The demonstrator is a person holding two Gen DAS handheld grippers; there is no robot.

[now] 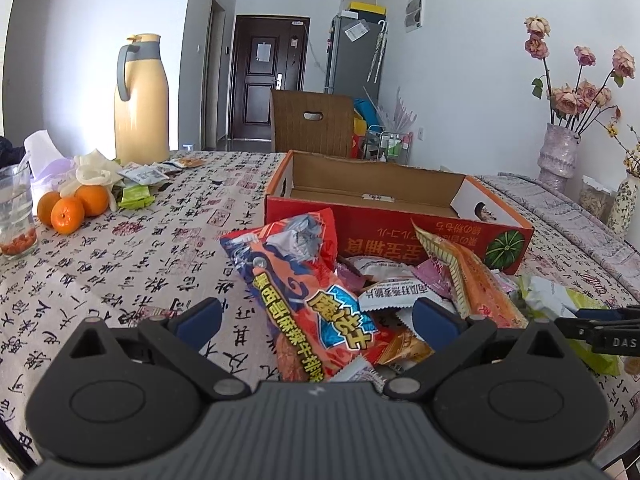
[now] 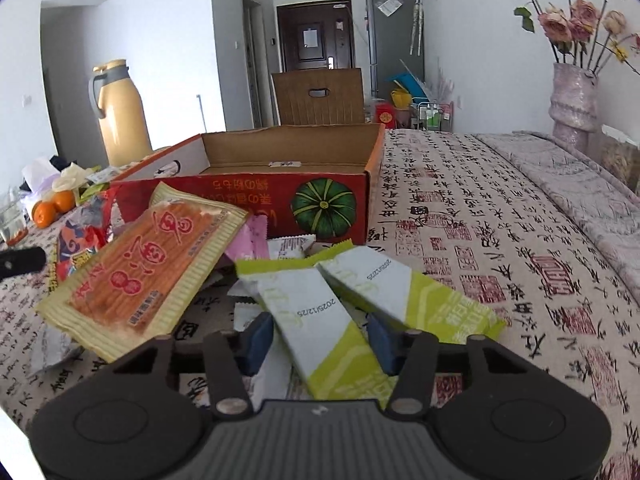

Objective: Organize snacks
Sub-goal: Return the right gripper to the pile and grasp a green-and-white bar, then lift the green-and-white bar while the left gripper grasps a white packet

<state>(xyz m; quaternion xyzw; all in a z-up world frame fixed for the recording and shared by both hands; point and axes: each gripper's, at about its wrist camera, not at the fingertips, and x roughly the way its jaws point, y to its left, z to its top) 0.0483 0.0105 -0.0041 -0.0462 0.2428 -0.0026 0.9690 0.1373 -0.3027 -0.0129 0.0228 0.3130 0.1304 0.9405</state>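
Right gripper (image 2: pixel 320 340) has its blue pads bracketing a green-and-white sachet (image 2: pixel 316 328) atop the snack pile; whether they actually press its edges I cannot tell. Best squeeze at mid-length and lift clear before heading for the open red carton (image 2: pixel 320 196) just behind. A twin sachet (image 2: pixel 404 296) touches alongside and may drag. Left gripper (image 1: pixel 316 318) hovers, jaws apart, astride the orange snack bag (image 1: pixel 308 280). Thermos (image 1: pixel 140 100) and tangerines (image 1: pixel 72 206) sit well clear at the table's left edge.

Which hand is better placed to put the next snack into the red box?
Right. The right gripper has its blue pads on either side of a green-and-white packet, apparently gripping it. The left gripper stands wide open around the orange snack bag, gripping nothing. The red box lies straight ahead.
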